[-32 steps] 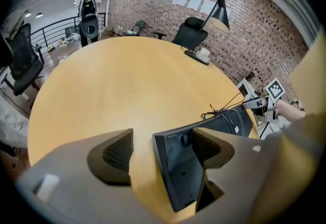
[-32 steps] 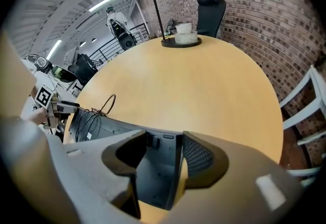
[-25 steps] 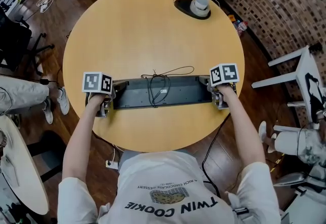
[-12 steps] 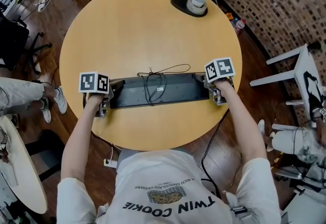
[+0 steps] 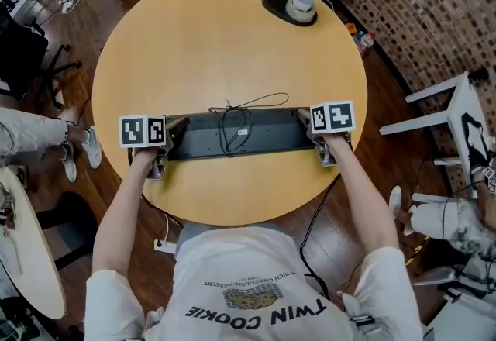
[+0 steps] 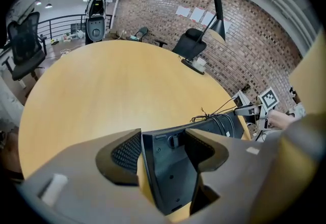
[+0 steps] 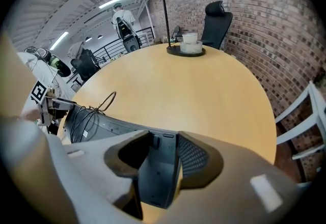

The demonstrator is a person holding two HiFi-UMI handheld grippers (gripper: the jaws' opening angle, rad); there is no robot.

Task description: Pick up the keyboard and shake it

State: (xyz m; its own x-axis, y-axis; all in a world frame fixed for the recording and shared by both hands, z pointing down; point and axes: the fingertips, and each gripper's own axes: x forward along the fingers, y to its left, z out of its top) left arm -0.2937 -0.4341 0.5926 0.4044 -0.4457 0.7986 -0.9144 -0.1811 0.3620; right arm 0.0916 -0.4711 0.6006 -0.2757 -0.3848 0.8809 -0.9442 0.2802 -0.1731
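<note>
Both grippers are closing on an upturned keyboard lying near the front edge of a round bench. The left gripper clamps its left end. The right gripper clamps its right end.

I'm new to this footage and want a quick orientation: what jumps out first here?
A dark keyboard, underside up, spans the near side of a round wooden table, its cable bundled on top. The left gripper and right gripper each have one end of it between their jaws, which are closing. A lamp stands at the far edge.
</note>
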